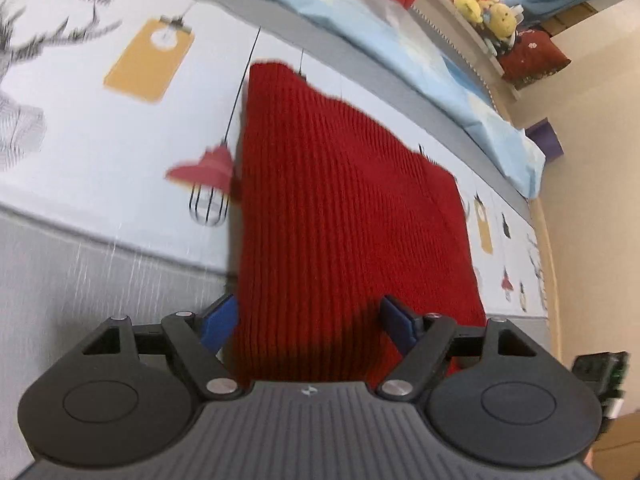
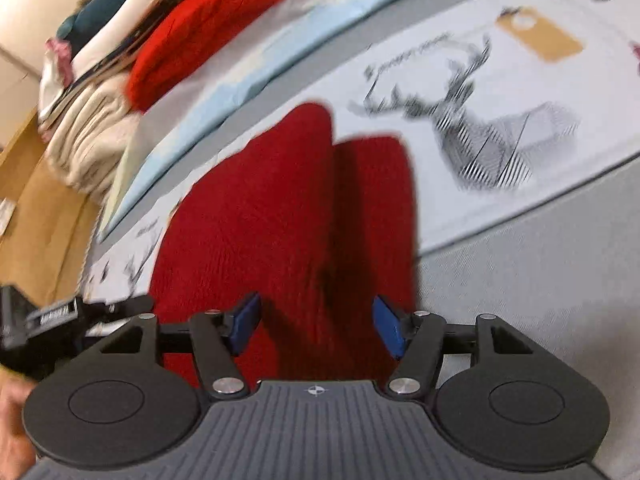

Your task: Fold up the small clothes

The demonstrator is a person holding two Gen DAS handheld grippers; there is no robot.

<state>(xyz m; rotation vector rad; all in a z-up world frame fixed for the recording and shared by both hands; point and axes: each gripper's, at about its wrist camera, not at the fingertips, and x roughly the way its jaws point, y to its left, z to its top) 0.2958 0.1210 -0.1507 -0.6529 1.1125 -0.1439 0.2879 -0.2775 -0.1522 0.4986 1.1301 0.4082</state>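
A red ribbed knit garment (image 1: 344, 216) lies flat on a white printed bedsheet (image 1: 100, 128). In the left wrist view my left gripper (image 1: 308, 326) is open, its blue pads (image 1: 218, 322) on either side of the garment's near edge. In the right wrist view the same red garment (image 2: 260, 216) shows a fold or sleeve lying along its right side. My right gripper (image 2: 316, 326) is open just above its near edge, holding nothing. Both views are blurred.
A light blue quilt (image 1: 420, 64) runs along the far side of the bed. Another red knit (image 2: 208, 24) and a pile of clothes (image 2: 92, 92) lie behind it. Plush toys (image 1: 484, 4) sit on a shelf. The other gripper (image 2: 60, 316) shows at the left.
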